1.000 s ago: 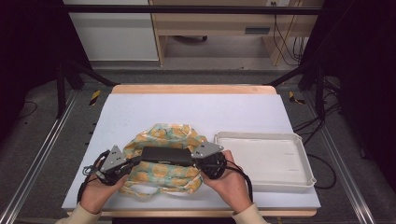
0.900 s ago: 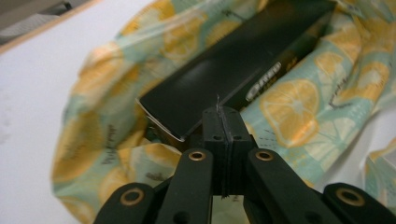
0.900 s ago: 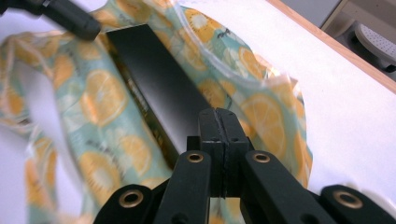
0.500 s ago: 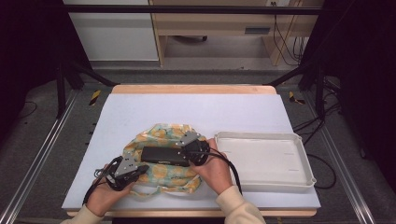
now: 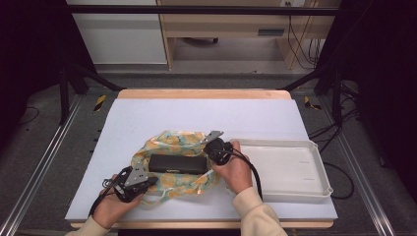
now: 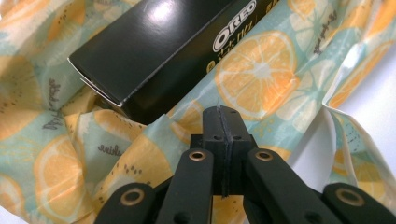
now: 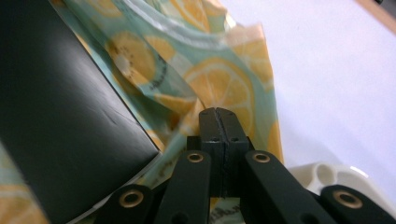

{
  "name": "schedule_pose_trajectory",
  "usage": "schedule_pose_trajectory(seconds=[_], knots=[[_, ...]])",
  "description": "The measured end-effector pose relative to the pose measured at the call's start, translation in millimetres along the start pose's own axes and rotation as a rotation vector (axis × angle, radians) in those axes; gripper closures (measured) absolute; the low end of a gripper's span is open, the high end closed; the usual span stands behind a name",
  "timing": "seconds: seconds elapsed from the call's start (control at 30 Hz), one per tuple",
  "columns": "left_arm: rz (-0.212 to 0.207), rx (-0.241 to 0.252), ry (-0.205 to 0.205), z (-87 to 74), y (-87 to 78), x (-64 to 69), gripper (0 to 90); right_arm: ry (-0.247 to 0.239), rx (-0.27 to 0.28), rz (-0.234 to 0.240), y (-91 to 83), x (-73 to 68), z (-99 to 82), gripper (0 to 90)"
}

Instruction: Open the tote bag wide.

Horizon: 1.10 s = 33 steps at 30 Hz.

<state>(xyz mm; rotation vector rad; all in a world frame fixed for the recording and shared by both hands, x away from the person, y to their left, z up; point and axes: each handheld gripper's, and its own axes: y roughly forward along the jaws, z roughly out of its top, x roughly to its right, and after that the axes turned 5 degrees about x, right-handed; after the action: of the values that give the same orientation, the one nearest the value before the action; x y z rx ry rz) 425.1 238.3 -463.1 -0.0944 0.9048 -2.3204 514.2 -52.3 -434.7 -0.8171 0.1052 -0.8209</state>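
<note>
Setting: white tabletop (image 5: 162, 110) with a wooden far edge, dark floor and cabinets beyond.
Cloth position: citrus-print cloth (image 5: 169, 145) spread near the front middle, just left of the white tray (image 5: 314, 169).
Box position: black Oreo box (image 5: 178, 163) lying flat across the cloth's centre.
Left tongs (image 5: 147, 181): fully closed, at the cloth's near-left edge; whether fabric is pinched cannot be told.
Right tongs (image 5: 210, 143): fully closed too, at the cloth's right edge beside the box end; nothing visibly held.
Step in hand: probably wrapping the box.
Doing it well: open wide, bite a single layer at the hem, lift low and fold over without dragging the box.
Cloth look: thin, rumpled, pale green with orange slices and script lettering.
Box look: glossy, long, sharp-cornered, one end flap slightly agape.
</note>
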Motion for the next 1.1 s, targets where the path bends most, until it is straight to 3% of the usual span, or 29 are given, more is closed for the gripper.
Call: schedule_pose_trajectory(seconds=[0.3, 0.6, 0.9, 1.1], knots=[[0.016, -0.028, -0.003, -3.1, 2.3, -2.1, 90.0, 0.036, -0.055, 0.010, 12.1, 8.7, -8.9, 90.0], [0.008, -0.059, 0.000, -5.3, 3.1, -3.4, 90.0, 0.029, -0.124, 0.007, 17.3, 10.0, -13.7, 90.0], [0.009, -0.032, -0.002, -2.4, -1.0, -2.8, 90.0, 0.044, 0.020, -0.002, -10.9, 5.9, -7.8, 90.0], [-0.004, -0.053, 0.004, -3.5, -0.2, -2.7, 90.0, 0.035, 0.101, 0.010, -40.1, -12.3, -7.2, 90.0]])
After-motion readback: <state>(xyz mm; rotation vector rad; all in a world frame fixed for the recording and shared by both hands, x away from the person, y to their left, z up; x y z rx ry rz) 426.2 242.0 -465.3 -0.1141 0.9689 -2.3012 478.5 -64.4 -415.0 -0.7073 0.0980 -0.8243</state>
